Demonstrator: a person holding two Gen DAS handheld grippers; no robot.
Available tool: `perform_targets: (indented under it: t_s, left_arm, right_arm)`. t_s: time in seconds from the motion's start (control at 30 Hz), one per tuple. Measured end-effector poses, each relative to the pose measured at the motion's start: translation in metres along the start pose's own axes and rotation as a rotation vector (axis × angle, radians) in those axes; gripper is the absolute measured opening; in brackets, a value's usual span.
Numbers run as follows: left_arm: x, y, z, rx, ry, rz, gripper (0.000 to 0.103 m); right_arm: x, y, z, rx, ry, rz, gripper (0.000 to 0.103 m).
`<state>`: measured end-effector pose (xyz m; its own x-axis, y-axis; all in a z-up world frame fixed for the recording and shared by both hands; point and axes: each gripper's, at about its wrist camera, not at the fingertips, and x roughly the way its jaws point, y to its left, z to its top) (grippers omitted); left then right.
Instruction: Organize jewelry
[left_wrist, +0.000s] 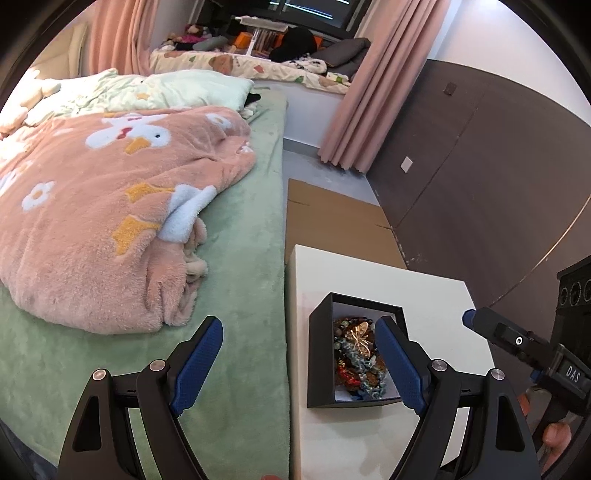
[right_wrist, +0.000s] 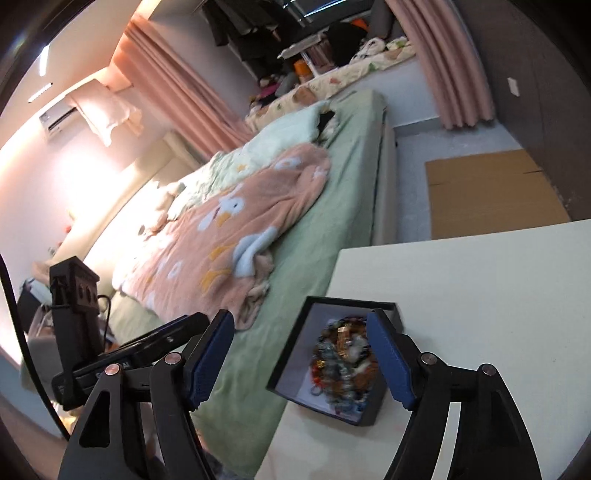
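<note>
1. My left claw (left_wrist: 299, 363) is spread wide and empty; its right finger hangs over the box (left_wrist: 321, 369), its left finger out over the bed (left_wrist: 236, 266).
2. My right claw (right_wrist: 301, 356) is also spread with nothing between the pads; it sits above the box, one finger crossing the box's far corner.
3. The box is small, black and lidless, with a pale lining. It stands on the white table (left_wrist: 436, 306), at the table edge nearest the bed.
4. The jewelry (left_wrist: 356, 360) lies heaped inside the box: bead strands in blue-grey, brown and red, plus a gold, leaf-like piece on top.
5. I judge the beads to be light, slack and tangled, so lifting one strand may drag others out. The beads look smooth and may slip between pads; a pinch across a loop of strand should hold better than on a single bead.
6. The gold piece looks thin and bendable; I would take it by its edge, gently.
7. The box seems stiff but light, and could slide if nudged.
8. Writing: only "DAS" reads, on the right claw's body in the left view.
</note>
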<state>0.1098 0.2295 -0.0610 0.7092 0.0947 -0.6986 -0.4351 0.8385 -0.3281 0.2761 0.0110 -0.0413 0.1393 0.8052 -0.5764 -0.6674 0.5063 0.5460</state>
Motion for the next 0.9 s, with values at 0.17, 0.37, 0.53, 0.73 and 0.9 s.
perform_targets:
  t_s: [0.17, 0.37, 0.53, 0.73, 0.9]
  left_arm:
    - [-0.005, -0.010, -0.004, 0.014, -0.005, -0.026, 0.085]
    - [-0.013, -0.027, -0.011, 0.054, -0.006, -0.047, 0.085]
    - [-0.025, -0.048, -0.019, 0.100, -0.020, -0.074, 0.087]
    - [-0.044, -0.074, -0.031, 0.151, -0.049, -0.120, 0.103]
    - [-0.060, -0.089, -0.041, 0.170, -0.066, -0.156, 0.103]
  right_arm:
    - [-0.026, -0.011, -0.005, 0.019, -0.022, -0.061, 0.075]
    - [-0.055, -0.015, -0.013, 0.037, -0.048, -0.129, 0.076]
    - [-0.083, -0.014, -0.024, 0.047, -0.064, -0.180, 0.081]
    - [-0.120, -0.013, -0.041, 0.086, -0.089, -0.231, 0.101]
    - [-0.144, -0.004, -0.052, 0.091, -0.119, -0.280, 0.103]
